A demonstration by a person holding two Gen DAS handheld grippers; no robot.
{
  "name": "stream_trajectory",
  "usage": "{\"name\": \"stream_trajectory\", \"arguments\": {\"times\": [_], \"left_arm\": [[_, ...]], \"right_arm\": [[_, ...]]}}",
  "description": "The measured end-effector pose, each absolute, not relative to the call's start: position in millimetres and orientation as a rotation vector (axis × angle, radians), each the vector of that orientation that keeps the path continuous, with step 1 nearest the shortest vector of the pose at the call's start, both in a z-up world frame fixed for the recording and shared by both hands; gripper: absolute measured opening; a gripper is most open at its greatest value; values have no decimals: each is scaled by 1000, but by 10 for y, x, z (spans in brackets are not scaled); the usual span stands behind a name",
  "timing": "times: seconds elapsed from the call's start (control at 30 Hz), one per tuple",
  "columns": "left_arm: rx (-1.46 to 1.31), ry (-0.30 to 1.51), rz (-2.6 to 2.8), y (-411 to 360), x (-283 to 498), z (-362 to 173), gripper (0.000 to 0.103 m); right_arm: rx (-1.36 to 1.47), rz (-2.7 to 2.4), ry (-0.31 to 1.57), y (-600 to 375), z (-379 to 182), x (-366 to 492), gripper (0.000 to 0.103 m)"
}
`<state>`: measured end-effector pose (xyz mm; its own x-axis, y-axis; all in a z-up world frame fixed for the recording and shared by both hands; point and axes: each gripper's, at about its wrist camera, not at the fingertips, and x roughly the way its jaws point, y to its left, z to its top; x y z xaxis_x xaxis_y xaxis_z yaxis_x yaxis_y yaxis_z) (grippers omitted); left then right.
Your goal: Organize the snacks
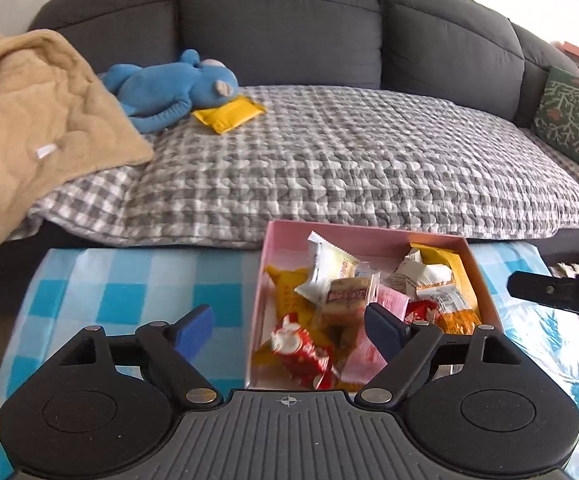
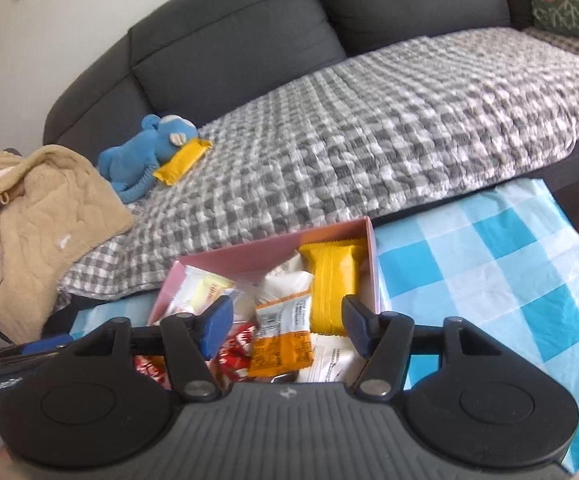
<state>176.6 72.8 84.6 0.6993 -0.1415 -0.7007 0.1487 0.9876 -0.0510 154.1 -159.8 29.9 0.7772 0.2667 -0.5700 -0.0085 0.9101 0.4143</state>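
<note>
The pink box [image 1: 369,236] stands on the blue checked cloth [image 1: 129,280] of the table, at the far edge next to the sofa [image 1: 281,24], and it is already full of wrapped snacks. One snack is not in it: a yellow packet [image 1: 229,114] lies on the grey checked blanket [image 1: 349,152], touching the head of the blue plush toy [image 1: 169,88], near the back left corner of the seat.

The left gripper [image 1: 289,326] is wide open and holds nothing; its right finger hangs over the near left part of the box. The right gripper [image 2: 285,326] is also wide open and empty, over the near edge of the box, above an orange and white packet [image 2: 279,338].

I think the yellow packet on the sofa is the next thing to collect. The risk is that a finger catches the plush toy together with the packet, because they touch. Also the blanket is soft, so the packet may sink or slide away when pressed. The wrappers in the box look loosely piled, perhaps unstable, and one more packet could push one over the low wall.
</note>
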Motion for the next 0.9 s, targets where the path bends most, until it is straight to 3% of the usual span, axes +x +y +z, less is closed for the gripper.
{"name": "stream_trajectory", "arguments": {"times": [0.03, 0.3, 0.43, 0.67, 0.9], "left_arm": [[8, 778, -142, 749, 1698, 890, 86], [37, 778, -89, 772, 1049, 1113, 96], [53, 783, -102, 761, 840, 1095, 96], [4, 761, -92, 849, 695, 1116, 96], [1, 713, -96, 832, 634, 1060, 99]], "right_arm": [[394, 155, 668, -1573, 326, 1463, 70], [337, 173, 746, -1369, 438, 1007, 72], [299, 194, 750, -1316, 428, 717, 86], [253, 138, 699, -1341, 432, 526, 85], [196, 111, 593, -1299, 460, 419, 91]]}}
